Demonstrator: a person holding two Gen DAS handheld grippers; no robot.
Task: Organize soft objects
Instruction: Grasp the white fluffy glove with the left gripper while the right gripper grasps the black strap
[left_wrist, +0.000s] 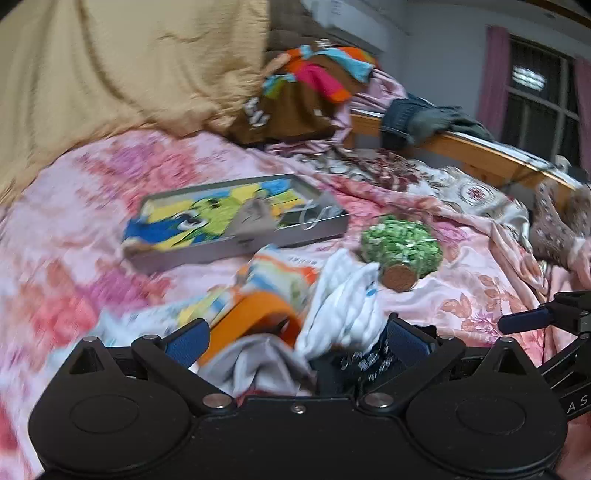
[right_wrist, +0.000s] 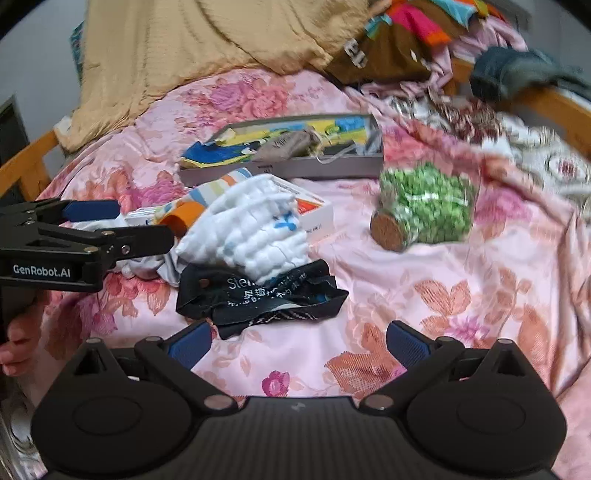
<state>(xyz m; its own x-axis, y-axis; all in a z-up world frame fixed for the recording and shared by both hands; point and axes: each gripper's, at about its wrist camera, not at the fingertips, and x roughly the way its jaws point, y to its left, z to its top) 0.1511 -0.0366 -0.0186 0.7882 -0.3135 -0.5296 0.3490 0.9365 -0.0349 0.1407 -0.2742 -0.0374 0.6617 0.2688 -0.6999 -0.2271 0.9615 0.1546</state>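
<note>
A heap of soft things lies on the pink floral bedspread: a white quilted cloth, a black cloth with white lettering, a striped colourful cloth and a grey-white cloth. My left gripper is open, its jaws either side of the heap; it shows from the side in the right wrist view. My right gripper is open and empty, just in front of the black cloth.
A grey shallow box holds colourful fabric and a small grey pouch. A corked jar of green bits lies on its side. A tan blanket, a clothes pile and the wooden bed rail are behind.
</note>
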